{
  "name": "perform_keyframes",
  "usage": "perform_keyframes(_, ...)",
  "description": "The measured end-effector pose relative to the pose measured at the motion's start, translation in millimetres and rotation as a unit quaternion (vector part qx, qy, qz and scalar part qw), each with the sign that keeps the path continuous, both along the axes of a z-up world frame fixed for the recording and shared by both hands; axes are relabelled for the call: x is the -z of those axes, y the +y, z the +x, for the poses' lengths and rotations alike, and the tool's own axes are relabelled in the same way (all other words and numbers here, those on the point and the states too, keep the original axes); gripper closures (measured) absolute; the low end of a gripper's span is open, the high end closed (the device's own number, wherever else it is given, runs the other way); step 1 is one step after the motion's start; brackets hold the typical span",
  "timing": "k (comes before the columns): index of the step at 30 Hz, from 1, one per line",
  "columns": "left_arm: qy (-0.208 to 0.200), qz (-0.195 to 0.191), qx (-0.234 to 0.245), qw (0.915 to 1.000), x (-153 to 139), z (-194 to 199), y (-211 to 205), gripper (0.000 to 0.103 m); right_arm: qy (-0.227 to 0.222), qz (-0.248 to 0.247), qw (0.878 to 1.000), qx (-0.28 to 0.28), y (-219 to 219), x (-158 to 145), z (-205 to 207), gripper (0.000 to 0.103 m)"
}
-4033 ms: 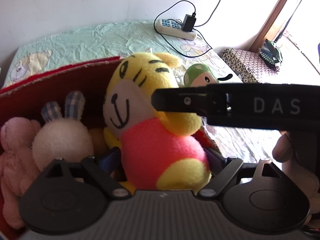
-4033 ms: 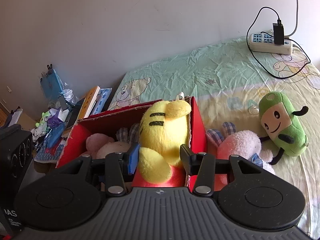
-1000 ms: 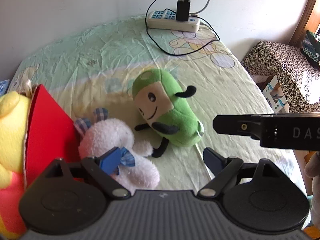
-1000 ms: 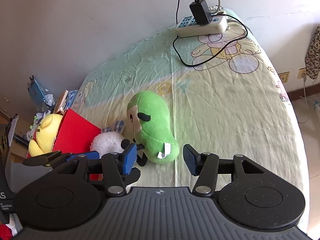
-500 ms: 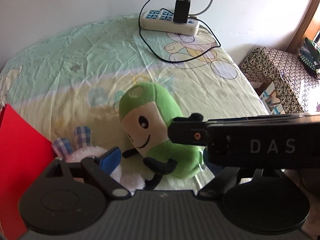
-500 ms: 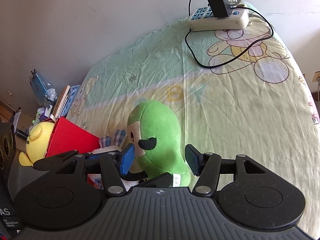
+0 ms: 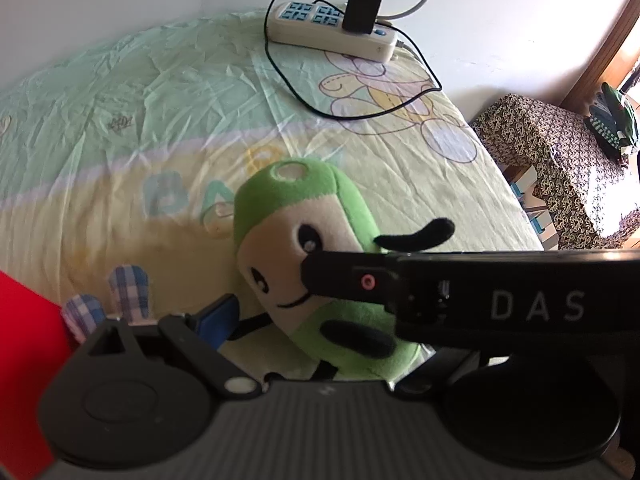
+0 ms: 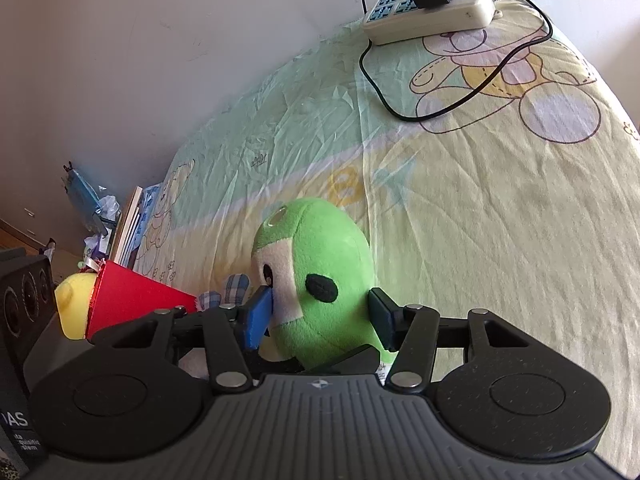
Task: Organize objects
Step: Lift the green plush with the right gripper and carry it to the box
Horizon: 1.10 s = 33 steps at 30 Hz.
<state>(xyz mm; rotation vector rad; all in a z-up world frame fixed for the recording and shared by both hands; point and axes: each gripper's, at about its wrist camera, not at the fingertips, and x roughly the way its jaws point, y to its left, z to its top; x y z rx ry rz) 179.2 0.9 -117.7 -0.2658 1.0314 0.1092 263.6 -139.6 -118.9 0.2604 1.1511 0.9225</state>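
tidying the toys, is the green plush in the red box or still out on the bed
Out. The green plush lies on the bedsheet, beside the red box, between the right gripper's jaws.

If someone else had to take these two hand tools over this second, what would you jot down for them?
Right gripper: jaws either side of the green toy, just closing, no squeeze visible yet.
Left gripper: open, just widened, empty, aimed at the same toy.
Green toy and white toy lie on the bed beside the red box.
Done: yellow toy looks boxed.
Left: grip the green toy, box it, then probably the white one.
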Motion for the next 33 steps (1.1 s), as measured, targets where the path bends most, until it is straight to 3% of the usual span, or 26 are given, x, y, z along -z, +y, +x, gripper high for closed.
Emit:
perform_keyframes(3, -0.004, -0.002, 0.015, 0.9999, -1, 1, -6, 0.02, 0.003, 0.0, 1.0, -0.006, 0, -1, -2, 0.052)
perform_keyframes(18, 0.0, -0.002, 0.052, 0.9986, -20, -22, -37, 0.023, 0.021, -0.008, 1.0, 0.008, -33, -18, -26, 0.053)
perform_keyframes(33, 0.009, 0.004, 0.087, 0.9961, -30, -80, -78, 0.023, 0.017, -0.028, 0.999, -0.003, -67, -30, -88, 0.053)
